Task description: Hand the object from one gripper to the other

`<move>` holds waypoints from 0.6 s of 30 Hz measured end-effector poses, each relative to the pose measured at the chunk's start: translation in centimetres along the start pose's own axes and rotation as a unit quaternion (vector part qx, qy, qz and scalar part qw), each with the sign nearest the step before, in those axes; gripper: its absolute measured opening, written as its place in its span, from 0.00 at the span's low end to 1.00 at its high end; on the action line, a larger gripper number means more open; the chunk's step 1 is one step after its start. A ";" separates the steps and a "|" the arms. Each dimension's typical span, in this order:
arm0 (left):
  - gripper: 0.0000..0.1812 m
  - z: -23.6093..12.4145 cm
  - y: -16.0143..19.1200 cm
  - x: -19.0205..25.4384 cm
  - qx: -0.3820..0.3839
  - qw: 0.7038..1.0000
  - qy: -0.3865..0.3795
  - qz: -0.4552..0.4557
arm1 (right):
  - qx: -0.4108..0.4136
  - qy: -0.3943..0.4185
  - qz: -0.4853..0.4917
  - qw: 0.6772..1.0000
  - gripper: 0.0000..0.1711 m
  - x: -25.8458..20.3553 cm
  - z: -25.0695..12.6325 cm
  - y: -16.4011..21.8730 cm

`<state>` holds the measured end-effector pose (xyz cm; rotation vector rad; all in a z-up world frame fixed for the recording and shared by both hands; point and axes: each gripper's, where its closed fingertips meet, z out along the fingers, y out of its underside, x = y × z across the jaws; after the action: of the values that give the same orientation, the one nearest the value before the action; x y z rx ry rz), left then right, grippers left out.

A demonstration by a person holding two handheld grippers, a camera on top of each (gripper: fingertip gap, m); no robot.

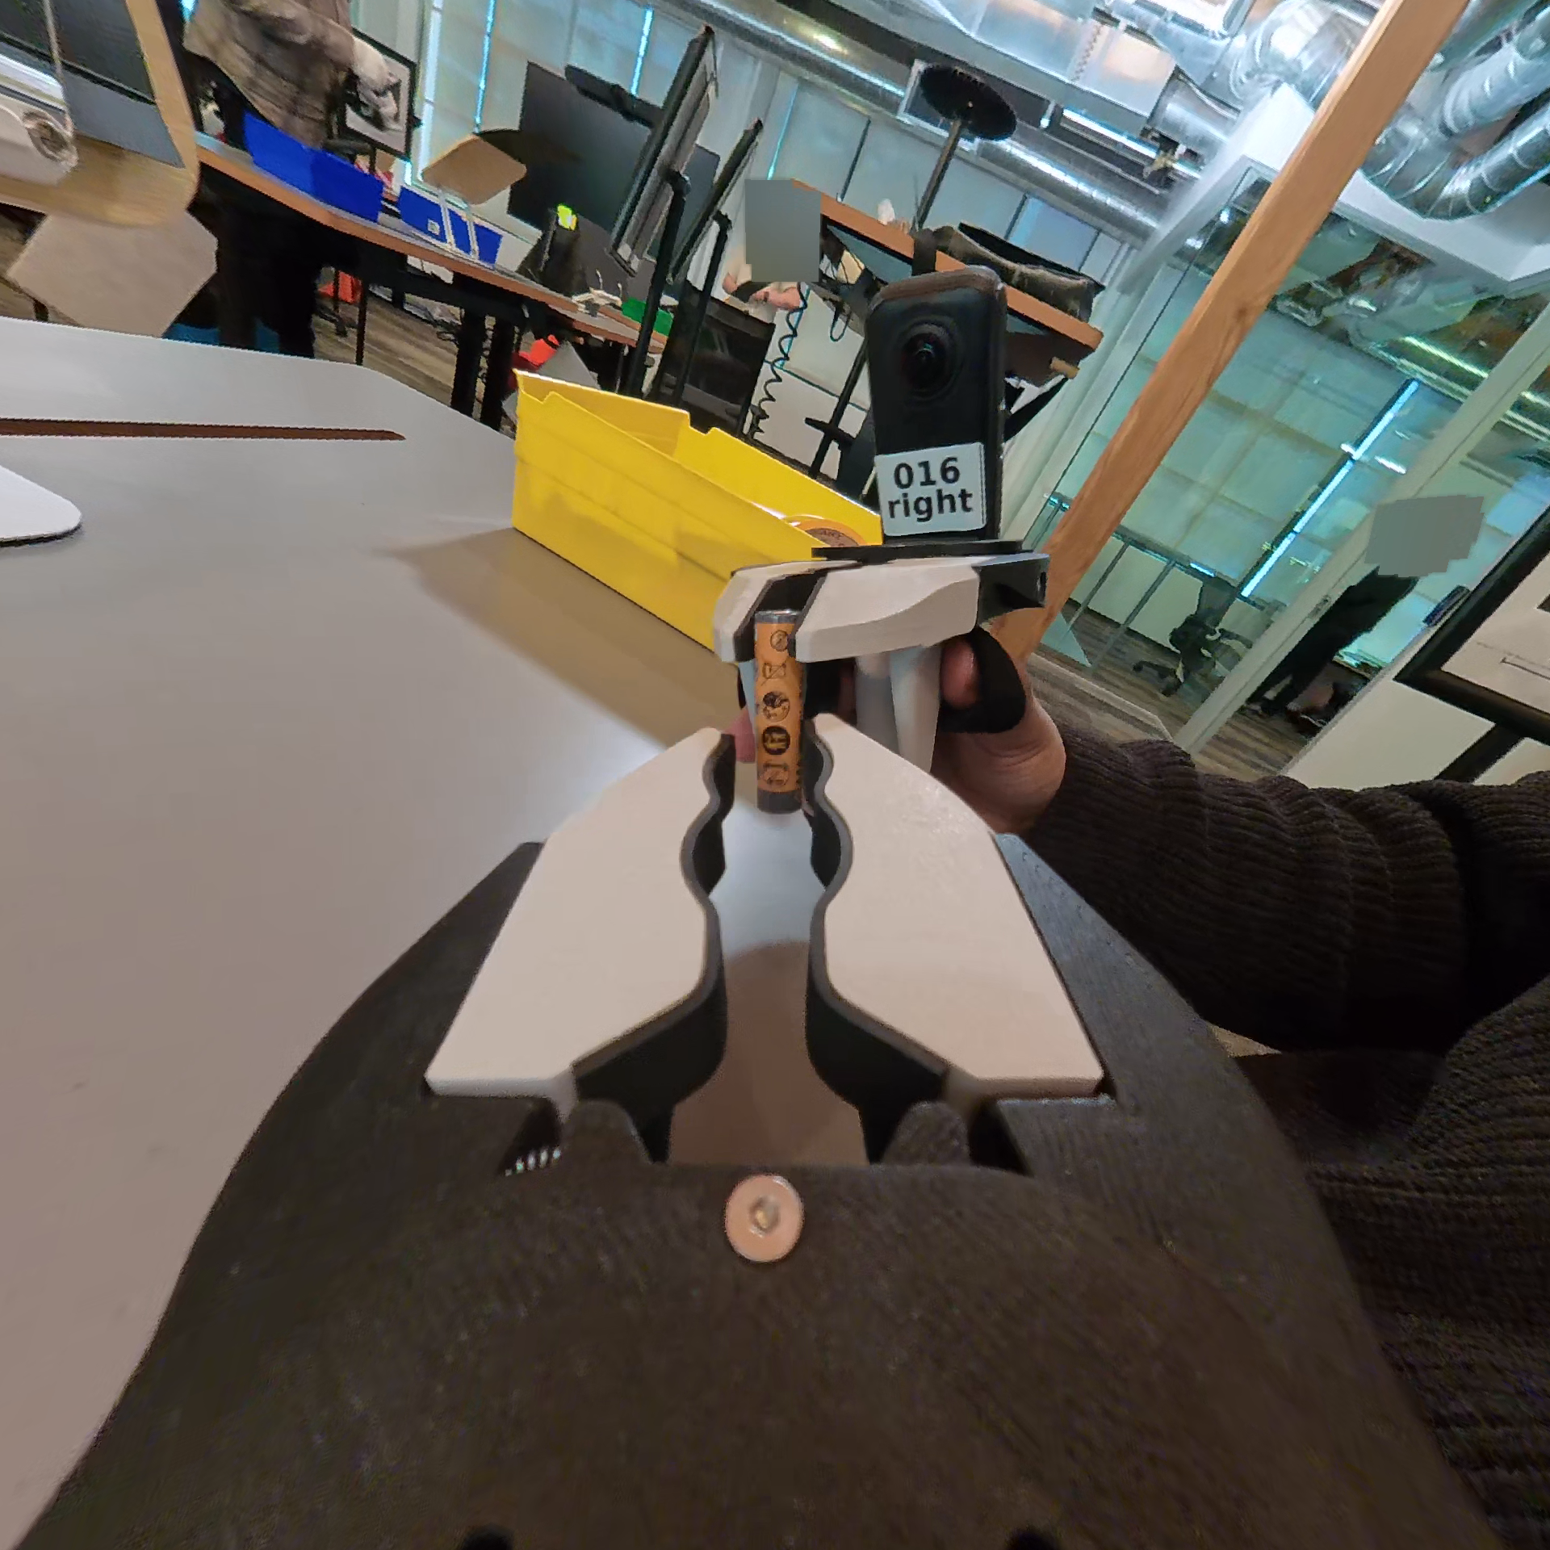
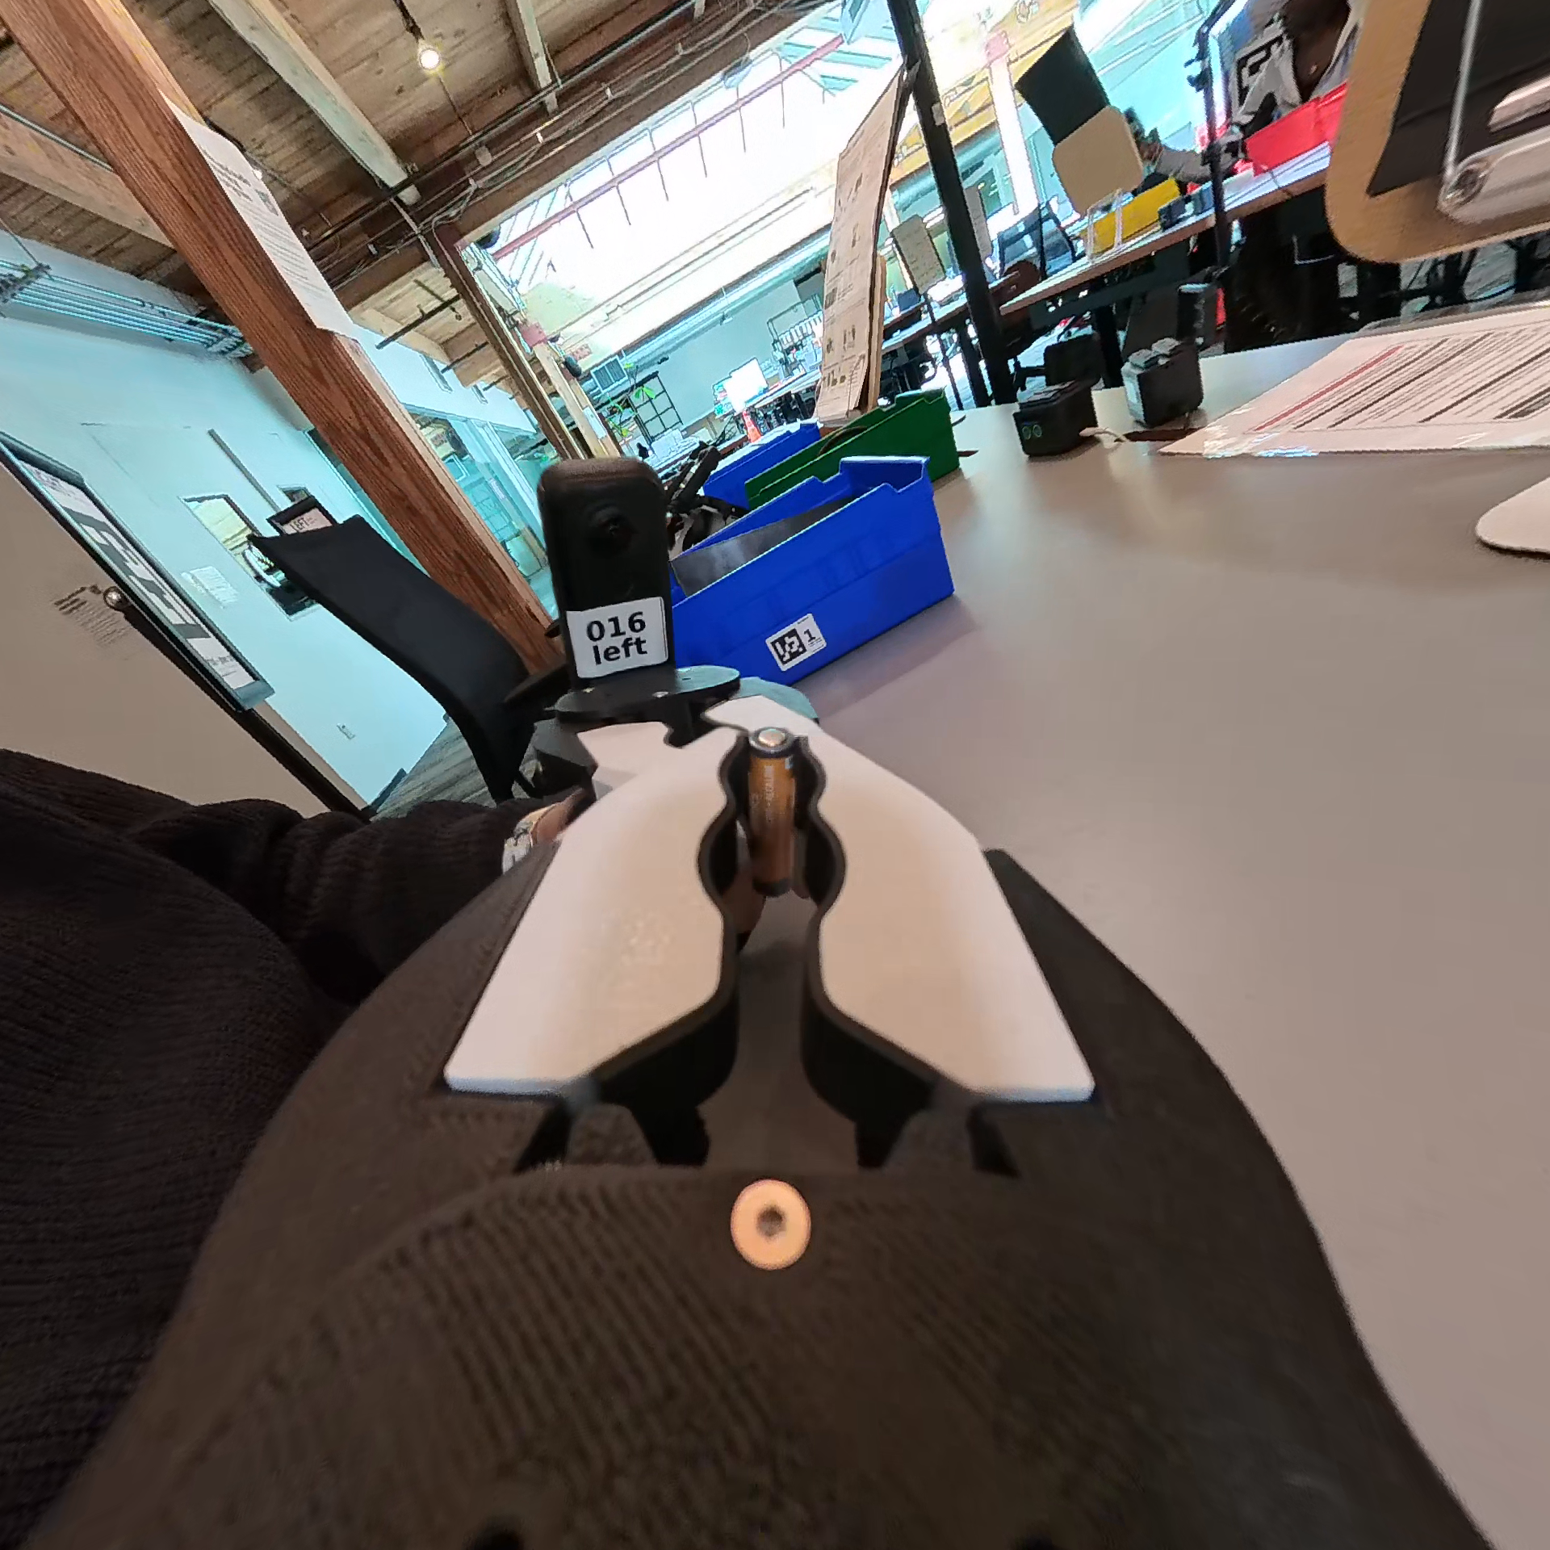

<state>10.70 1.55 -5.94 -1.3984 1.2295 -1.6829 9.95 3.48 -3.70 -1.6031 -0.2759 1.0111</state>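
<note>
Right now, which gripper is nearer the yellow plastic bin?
Right. The right gripper hangs just before the yellow plastic bin; the left gripper sits farther back, facing it.

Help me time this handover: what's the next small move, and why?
Probably close the left gripper on the battery. The right gripper clamps its top end, while the left fingers flank its lower part with a gap showing on one side, so only one gripper holds it.

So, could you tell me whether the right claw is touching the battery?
Touching. The left wrist view shows the right claw pinching the top of the upright battery, with a finger pressed against each side.
</note>
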 end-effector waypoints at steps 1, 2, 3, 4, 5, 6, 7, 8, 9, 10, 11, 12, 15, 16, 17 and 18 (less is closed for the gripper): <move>0.10 0.0 0.0 -0.1 0.002 1.000 -0.001 -0.002 | 0.005 0.001 0.000 1.000 0.06 0.1 -0.1 -0.2; 0.10 0.0 -0.1 -0.1 0.003 1.000 -0.001 -0.005 | 0.010 0.001 0.002 1.000 0.06 0.1 -0.2 -0.4; 0.10 0.0 -0.1 -0.1 0.003 1.000 0.001 -0.009 | 0.016 0.001 0.005 1.000 0.06 0.2 -0.4 -0.6; 0.10 0.0 0.0 -0.1 0.003 1.000 0.002 -0.012 | 0.022 0.001 0.009 1.000 0.06 0.3 -0.5 -0.7; 0.09 0.0 0.0 -0.1 0.002 1.000 0.004 -0.013 | 0.027 0.001 0.012 1.000 0.06 0.4 -0.6 -0.9; 0.08 0.1 0.1 0.0 -0.001 1.000 0.006 -0.013 | 0.031 0.002 0.015 0.999 0.06 0.4 -0.8 -1.1; 0.08 0.1 0.3 0.1 -0.005 1.000 0.008 -0.012 | 0.035 0.002 0.017 0.999 0.06 0.5 -0.9 -1.2; 0.08 0.2 0.4 0.3 -0.009 1.000 0.011 -0.011 | 0.037 0.003 0.016 0.999 0.06 0.5 -0.9 -1.2; 0.09 0.3 0.5 0.4 -0.011 1.000 0.012 -0.009 | 0.037 0.003 0.015 0.999 0.06 0.5 -0.9 -1.2; 0.09 0.4 0.7 0.5 -0.014 1.000 0.013 -0.008 | 0.035 0.003 0.014 0.999 0.06 0.4 -0.9 -1.2; 0.09 0.5 0.8 0.5 -0.017 1.000 0.014 -0.007 | 0.034 0.001 0.014 0.999 0.06 0.4 -0.8 -1.1; 0.09 0.6 0.9 0.6 -0.021 1.000 0.014 -0.006 | 0.031 0.000 0.013 0.999 0.06 0.3 -0.7 -1.1; 0.09 0.8 1.2 0.7 -0.027 0.999 0.016 -0.003 | 0.028 -0.007 0.010 1.000 0.06 0.0 -0.6 -0.9; 0.09 0.8 1.3 0.8 -0.029 0.999 0.017 -0.003 | 0.028 -0.010 0.008 1.000 0.06 -0.1 -0.5 -1.0; 0.09 0.8 1.3 0.8 -0.030 0.999 0.017 -0.004 | 0.029 -0.011 0.008 0.999 0.06 -0.2 -0.5 -1.0; 0.09 0.8 1.3 0.8 -0.031 0.999 0.017 -0.004 | 0.031 -0.013 0.008 0.999 0.06 -0.2 -0.6 -1.0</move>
<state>11.18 0.14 -6.88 -1.4179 1.3063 -1.6940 10.57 3.27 -2.70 -1.5399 -0.2485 1.0431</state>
